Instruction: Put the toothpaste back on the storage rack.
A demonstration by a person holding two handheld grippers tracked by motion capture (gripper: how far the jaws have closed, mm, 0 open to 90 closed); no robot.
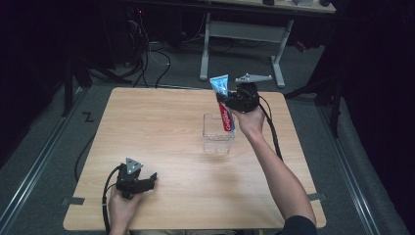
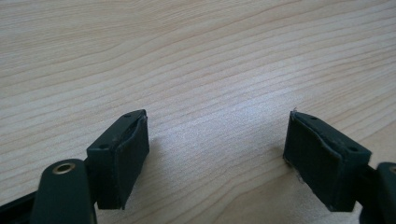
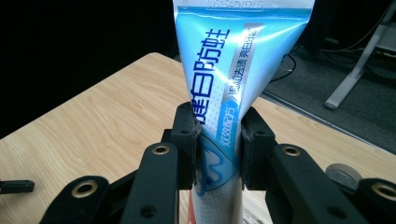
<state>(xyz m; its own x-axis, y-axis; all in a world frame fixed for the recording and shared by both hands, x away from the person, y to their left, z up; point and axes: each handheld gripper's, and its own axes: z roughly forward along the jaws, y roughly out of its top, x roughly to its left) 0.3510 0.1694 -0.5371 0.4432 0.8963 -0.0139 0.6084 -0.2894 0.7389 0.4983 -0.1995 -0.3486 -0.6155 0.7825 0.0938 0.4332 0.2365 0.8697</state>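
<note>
Clamping a toothpaste tube (image 3: 223,88), the right gripper (image 3: 218,144) is held above the clear box (image 1: 218,133); at seven o'clock, the left gripper (image 2: 217,158) is seen wide open, empty.

Light wooden table (image 1: 161,127) on grey carpet (image 1: 44,147) in a dark room; behind it, a white-legged desk (image 1: 244,32) and tangled floor cables (image 1: 147,58).

High view: overhead, facing forward, whole bench (image 1: 161,142). Left tool view: close, low over bare bench. Right tool view: close on tube (image 3: 224,93), bench behind.
</note>
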